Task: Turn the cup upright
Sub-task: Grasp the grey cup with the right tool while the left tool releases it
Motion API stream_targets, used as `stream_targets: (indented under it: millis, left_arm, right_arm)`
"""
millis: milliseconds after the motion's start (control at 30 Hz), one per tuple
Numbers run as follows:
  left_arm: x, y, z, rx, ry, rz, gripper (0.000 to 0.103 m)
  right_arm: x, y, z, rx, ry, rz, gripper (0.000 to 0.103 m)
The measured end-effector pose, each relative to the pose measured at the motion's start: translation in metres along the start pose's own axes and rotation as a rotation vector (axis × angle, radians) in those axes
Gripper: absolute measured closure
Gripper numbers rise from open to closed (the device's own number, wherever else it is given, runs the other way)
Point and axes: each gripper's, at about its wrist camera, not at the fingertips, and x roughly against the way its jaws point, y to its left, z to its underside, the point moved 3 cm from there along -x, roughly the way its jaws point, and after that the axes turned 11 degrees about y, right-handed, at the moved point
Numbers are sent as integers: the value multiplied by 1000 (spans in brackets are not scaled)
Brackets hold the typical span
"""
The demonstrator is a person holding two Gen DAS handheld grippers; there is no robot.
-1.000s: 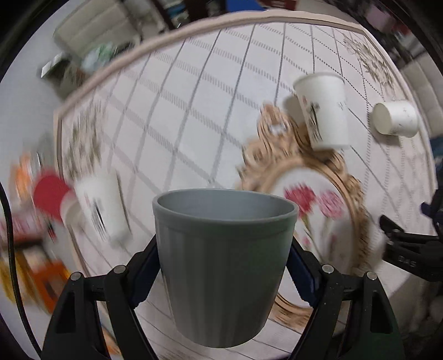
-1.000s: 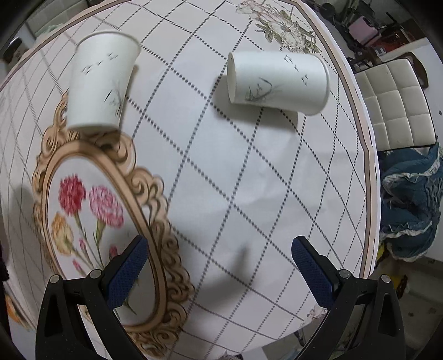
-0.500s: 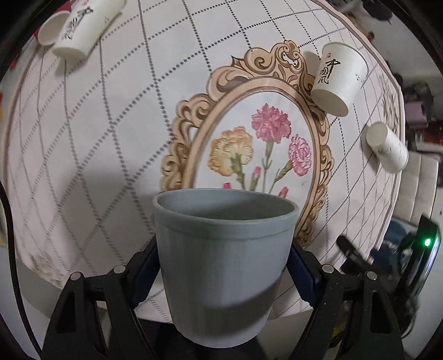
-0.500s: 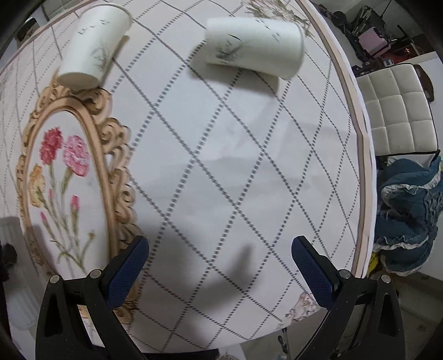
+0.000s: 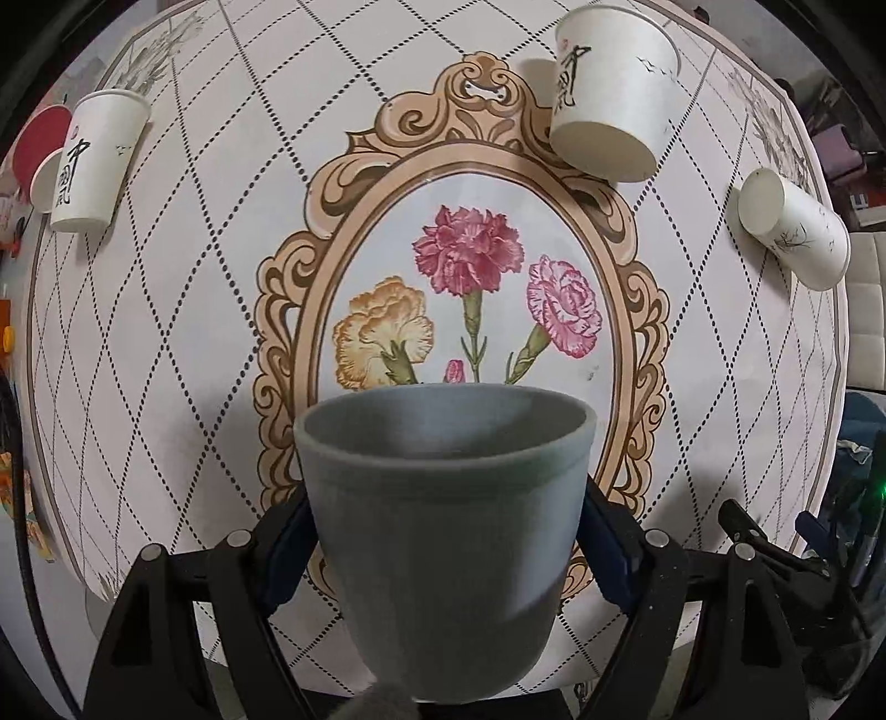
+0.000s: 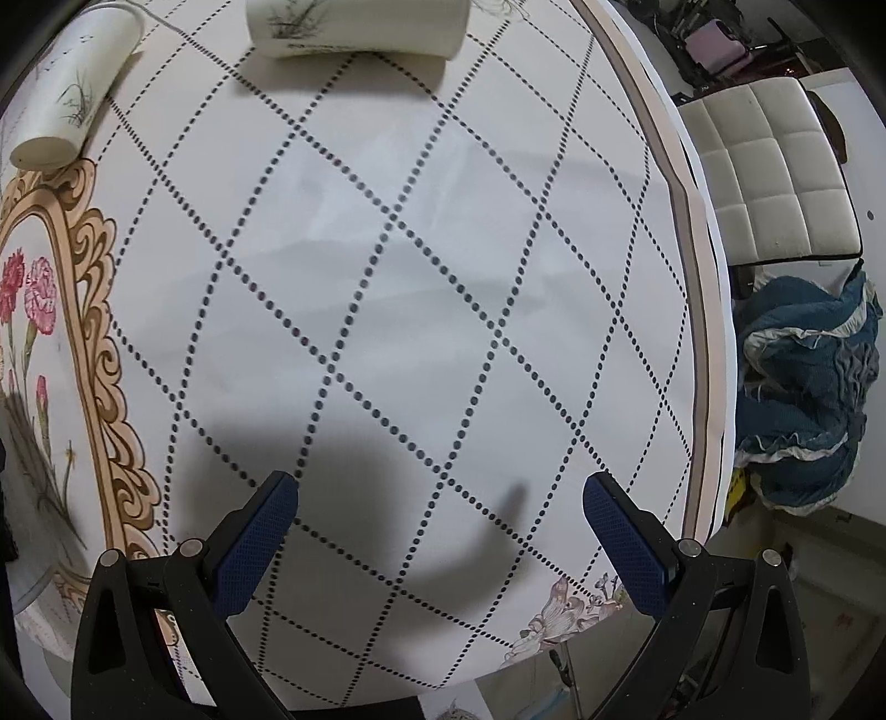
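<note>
My left gripper [image 5: 443, 531] is shut on a grey ribbed cup [image 5: 446, 531]. The cup is held mouth up above the near edge of the round table [image 5: 166, 310], over the flower print. My right gripper [image 6: 440, 531] is open and empty, low over the table's right part, with its shadow on the cloth below it. The cup's base is hidden at the bottom of the left wrist view.
A white paper cup [image 5: 91, 160] stands at the far left. Another paper cup [image 5: 614, 91] stands at the back on the oval frame print. A third paper cup [image 5: 792, 227] lies on its side at the right [image 6: 354, 25]. A white chair [image 6: 769, 171] and blue cloth [image 6: 803, 387] are past the table's right edge.
My left gripper with the grey cup has swung and now faces the table centre from the near edge. My right gripper has moved lower and nearer the cloth.
</note>
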Motion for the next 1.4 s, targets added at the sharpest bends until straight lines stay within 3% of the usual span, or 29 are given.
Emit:
stream_targets:
  millis: [133, 367, 600, 767, 1000, 1133, 1400]
  left_arm:
    - [2, -9, -1, -10, -20, -8, 7]
    - [20, -17, 5, -5, -82, -31, 7]
    - [58, 11, 26, 37, -256, -126, 0]
    - [83, 66, 41, 85, -321, -189, 0]
    - [82, 124, 51, 170, -333, -211, 0]
    - [68, 146, 55, 180, -296, -286, 0]
    - [23, 189, 60, 235, -229, -204, 0]
  right_arm:
    - [-7, -8, 1, 4, -4, -10, 0]
    - [-9, -5, 8, 23, -10, -39, 0]
    - [10, 7, 18, 76, -45, -68, 0]
    - [40, 27, 31, 133, -92, -120, 0]
    - [87, 77, 46, 254, -152, -221, 0]
    - [107, 117, 48, 308, -146, -245, 0]
    - [103, 177, 45, 380, -104, -218, 2]
